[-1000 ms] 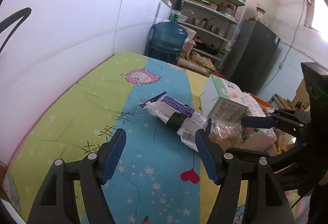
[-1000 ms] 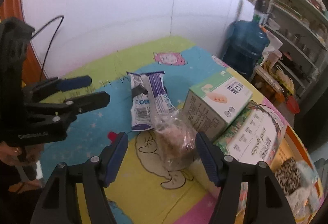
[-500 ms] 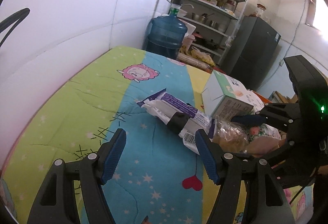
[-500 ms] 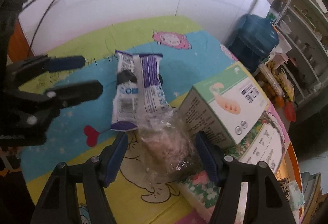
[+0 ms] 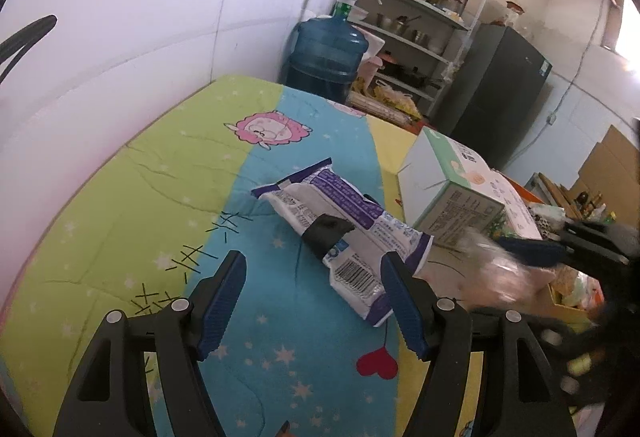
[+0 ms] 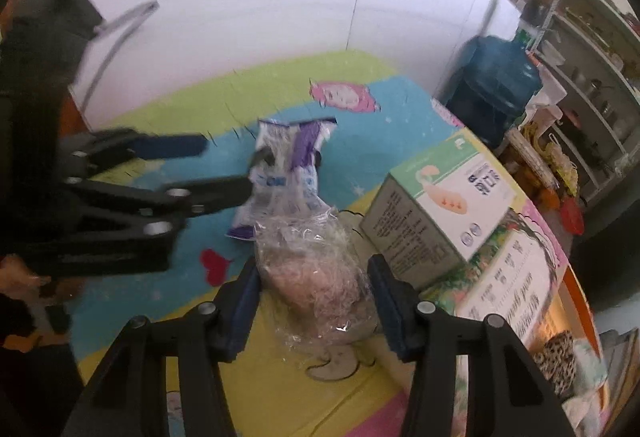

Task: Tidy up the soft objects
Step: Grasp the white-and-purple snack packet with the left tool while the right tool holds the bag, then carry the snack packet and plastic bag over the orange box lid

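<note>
A clear plastic bag (image 6: 312, 269) with pinkish contents sits between the fingers of my right gripper (image 6: 314, 287). Its jaws are closing and both blue pads touch the bag's sides. In the left wrist view the same bag (image 5: 496, 277) is blurred, with one right pad (image 5: 528, 252) against it. A white and purple snack packet (image 5: 340, 225) with a black band lies on the blue stripe of the cloth. My left gripper (image 5: 310, 277) hovers open just short of it, empty. From the right wrist view the left gripper (image 6: 224, 167) is beside the packet (image 6: 288, 177).
A green and white carton (image 6: 440, 213) stands right of the bag on a flat printed box (image 6: 508, 289). A crate holds a leopard-print item (image 6: 556, 357). A wall borders the cartoon cloth (image 5: 132, 205). A blue water jug (image 5: 328, 57), shelves and a dark fridge (image 5: 492, 93) stand beyond.
The right fingers have narrowed onto the clear bag, which has shifted slightly and blurred. The left gripper has crept forward toward the snack packet and stays open.
</note>
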{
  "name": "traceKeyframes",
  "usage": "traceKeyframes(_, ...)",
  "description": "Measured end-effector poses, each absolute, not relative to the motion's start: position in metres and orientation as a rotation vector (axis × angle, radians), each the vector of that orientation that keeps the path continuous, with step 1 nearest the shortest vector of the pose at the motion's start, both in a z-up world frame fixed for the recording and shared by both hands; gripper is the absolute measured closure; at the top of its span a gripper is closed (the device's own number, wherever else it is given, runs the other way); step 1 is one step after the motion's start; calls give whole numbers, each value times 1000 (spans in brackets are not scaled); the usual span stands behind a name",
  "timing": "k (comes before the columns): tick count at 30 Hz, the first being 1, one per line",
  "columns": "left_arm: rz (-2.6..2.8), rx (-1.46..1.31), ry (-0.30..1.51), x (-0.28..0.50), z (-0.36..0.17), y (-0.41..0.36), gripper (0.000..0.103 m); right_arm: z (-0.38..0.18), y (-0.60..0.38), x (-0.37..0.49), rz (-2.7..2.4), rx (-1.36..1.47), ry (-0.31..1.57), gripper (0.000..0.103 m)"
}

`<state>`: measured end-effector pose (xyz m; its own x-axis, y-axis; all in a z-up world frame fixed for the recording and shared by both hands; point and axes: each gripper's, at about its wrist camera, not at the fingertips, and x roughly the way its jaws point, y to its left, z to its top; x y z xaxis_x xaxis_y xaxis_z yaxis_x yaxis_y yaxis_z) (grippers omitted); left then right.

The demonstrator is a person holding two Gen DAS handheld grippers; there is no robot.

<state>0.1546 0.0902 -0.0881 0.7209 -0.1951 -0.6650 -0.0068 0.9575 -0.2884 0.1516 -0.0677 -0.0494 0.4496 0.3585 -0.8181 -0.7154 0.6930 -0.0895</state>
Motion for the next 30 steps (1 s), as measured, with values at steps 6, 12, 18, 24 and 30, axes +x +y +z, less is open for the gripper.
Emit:
traceKeyframes(6, -80, -310, 813, 171, -97, 89, 32, -29, -92, 121, 732, -324, 796, 50)
traceKeyframes(12, -87, -378, 825, 181, -105, 93, 59, -30, -112, 104, 761, -209, 774, 49)
traceKeyframes(18, -111, -410, 823, 187, -108, 89, 89, -40, -124, 99, 800, -116, 767, 49)
traceKeyframes(24, -88, -358, 768, 181, -97, 81, 95, -48, -137, 93, 816, -33, 771, 49)
traceKeyframes(30, -79, -312, 722, 170, -85, 75, 97, -50, -148, 94, 802, 26, 769, 49)
